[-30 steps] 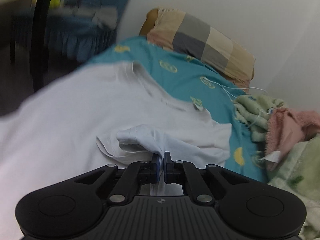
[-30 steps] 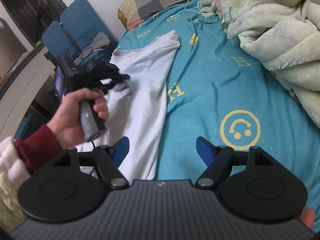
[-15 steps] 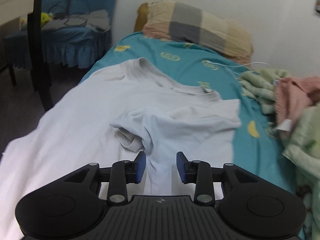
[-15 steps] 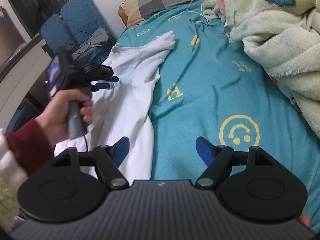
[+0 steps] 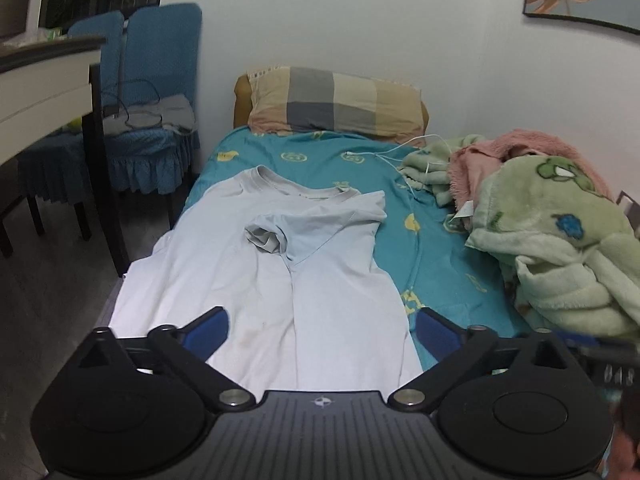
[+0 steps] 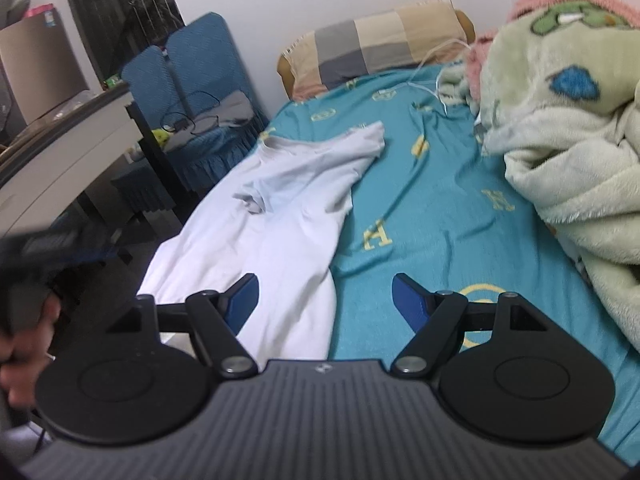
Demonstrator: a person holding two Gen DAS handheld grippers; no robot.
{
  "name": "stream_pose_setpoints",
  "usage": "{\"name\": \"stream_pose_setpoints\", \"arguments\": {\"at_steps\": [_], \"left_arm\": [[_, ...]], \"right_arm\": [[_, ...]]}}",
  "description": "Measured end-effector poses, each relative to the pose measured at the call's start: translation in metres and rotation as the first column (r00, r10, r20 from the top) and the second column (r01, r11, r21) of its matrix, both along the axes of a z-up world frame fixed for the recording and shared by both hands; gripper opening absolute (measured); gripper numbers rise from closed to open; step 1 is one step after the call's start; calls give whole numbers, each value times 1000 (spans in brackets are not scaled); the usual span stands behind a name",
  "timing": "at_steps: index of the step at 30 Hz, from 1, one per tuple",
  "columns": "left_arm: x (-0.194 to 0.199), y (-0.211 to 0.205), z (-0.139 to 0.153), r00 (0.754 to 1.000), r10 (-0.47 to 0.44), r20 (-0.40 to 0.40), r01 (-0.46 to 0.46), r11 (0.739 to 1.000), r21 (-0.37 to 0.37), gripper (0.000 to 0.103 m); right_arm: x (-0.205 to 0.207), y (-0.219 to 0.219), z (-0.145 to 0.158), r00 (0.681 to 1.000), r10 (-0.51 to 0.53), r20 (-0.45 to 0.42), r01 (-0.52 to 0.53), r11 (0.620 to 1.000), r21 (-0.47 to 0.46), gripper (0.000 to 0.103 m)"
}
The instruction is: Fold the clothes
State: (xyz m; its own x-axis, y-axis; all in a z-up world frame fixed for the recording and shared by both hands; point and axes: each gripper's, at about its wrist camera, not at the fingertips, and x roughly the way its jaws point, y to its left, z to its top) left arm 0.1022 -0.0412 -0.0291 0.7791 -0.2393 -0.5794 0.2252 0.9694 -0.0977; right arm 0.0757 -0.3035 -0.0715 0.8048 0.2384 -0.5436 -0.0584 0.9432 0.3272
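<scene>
- White T-shirt (image 5: 256, 280) lies lengthwise along the bed's (image 5: 440, 264) left edge, collar far
- Left gripper (image 5: 322, 330), just opened wide and empty, sits nearest its hem
- Right gripper (image 6: 326, 296) gapes empty

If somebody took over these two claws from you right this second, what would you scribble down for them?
Left claw: jaws have just been opening, now wide, nothing between them; it hangs above the lower part of the white T-shirt.
Right claw: open, empty, over the shirt's edge and the teal bedsheet.
The shirt lies along the bed, collar toward the checked pillow.
Done: one sleeve is folded in onto the chest.
Left: the other sleeve sticks out on the sheet; fold it in, then probably fold the body up.
The green blanket is heaped alongside.
</scene>
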Motion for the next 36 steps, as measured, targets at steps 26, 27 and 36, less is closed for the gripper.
{"name": "stream_pose_setpoints", "arguments": {"at_steps": [26, 27, 36], "left_arm": [[4, 144, -14, 996, 84, 16, -80, 982, -171, 103], [6, 151, -18, 996, 84, 14, -79, 978, -195, 103], [26, 197, -43, 990, 134, -39, -139, 921, -364, 102]], "right_arm": [[193, 210, 15, 903, 423, -68, -429, 889, -162, 65], [210, 230, 10, 888, 451, -86, -459, 872, -172, 63], [292, 379, -47, 668, 701, -252, -739, 584, -336, 52]]}}
